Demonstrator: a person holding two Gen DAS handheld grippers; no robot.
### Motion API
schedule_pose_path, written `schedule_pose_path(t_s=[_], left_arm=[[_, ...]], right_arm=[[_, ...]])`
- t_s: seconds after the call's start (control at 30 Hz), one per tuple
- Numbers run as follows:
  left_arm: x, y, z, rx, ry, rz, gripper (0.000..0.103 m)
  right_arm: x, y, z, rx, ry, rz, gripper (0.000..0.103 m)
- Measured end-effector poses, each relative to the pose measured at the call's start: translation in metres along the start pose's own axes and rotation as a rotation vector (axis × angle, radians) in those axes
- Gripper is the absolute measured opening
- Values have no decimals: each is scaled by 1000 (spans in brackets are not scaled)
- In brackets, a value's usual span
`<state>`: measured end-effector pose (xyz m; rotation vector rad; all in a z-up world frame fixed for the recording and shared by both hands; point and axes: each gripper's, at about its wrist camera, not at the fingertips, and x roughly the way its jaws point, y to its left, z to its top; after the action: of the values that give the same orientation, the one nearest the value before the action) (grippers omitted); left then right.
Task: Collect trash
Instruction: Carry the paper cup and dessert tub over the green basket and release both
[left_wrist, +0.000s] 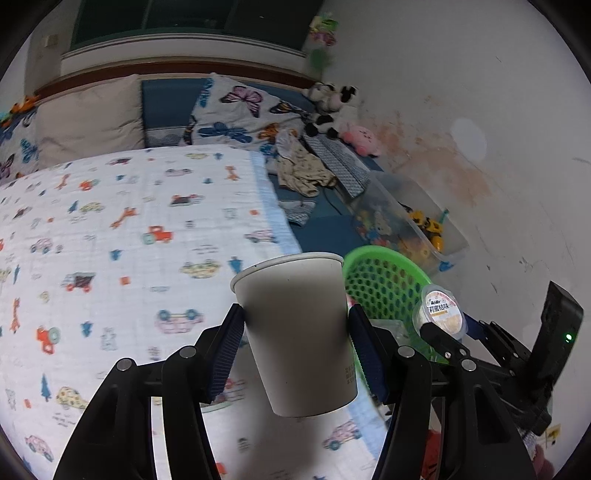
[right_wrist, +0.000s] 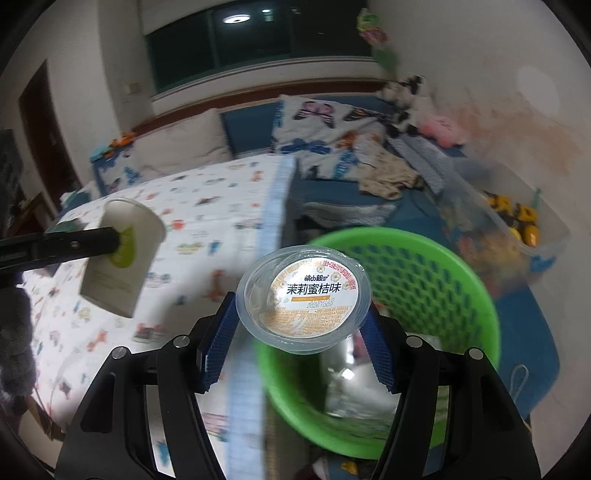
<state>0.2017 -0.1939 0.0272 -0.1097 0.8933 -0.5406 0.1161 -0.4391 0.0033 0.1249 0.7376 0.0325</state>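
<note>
I am looking across a bed (left_wrist: 110, 229) that is wearing a white blanket printed with cars and giraffes, with butterfly pillows (left_wrist: 240, 114) lying at its head. Beside the bed a clear plastic toy bin (left_wrist: 417, 218) is sitting against the stained wall. Nearer me, a green perforated trash basket (right_wrist: 424, 280) is standing on the blue floor mat just past the blanket's edge, with crumpled clear plastic lying inside it. My left gripper (left_wrist: 295, 325) is clamping a white paper cup (left_wrist: 295, 332) by its two sides, holding it upright over the blanket edge, just beside the basket. My right gripper (right_wrist: 301, 325) is squeezing a small clear jelly cup (right_wrist: 304, 299) with an orange printed lid, and it is hanging over the basket's near rim.
</note>
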Motion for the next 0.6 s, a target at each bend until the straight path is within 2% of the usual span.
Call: schedule_pose_path(t_s=[0.27, 0.6], left_arm=[[22, -39, 2, 55, 31, -30, 57], [55, -78, 6, 110, 69, -57, 57]], right_arm=[[5, -44, -12, 73, 23, -52, 66], [-1, -66, -18, 109, 16, -55, 68]])
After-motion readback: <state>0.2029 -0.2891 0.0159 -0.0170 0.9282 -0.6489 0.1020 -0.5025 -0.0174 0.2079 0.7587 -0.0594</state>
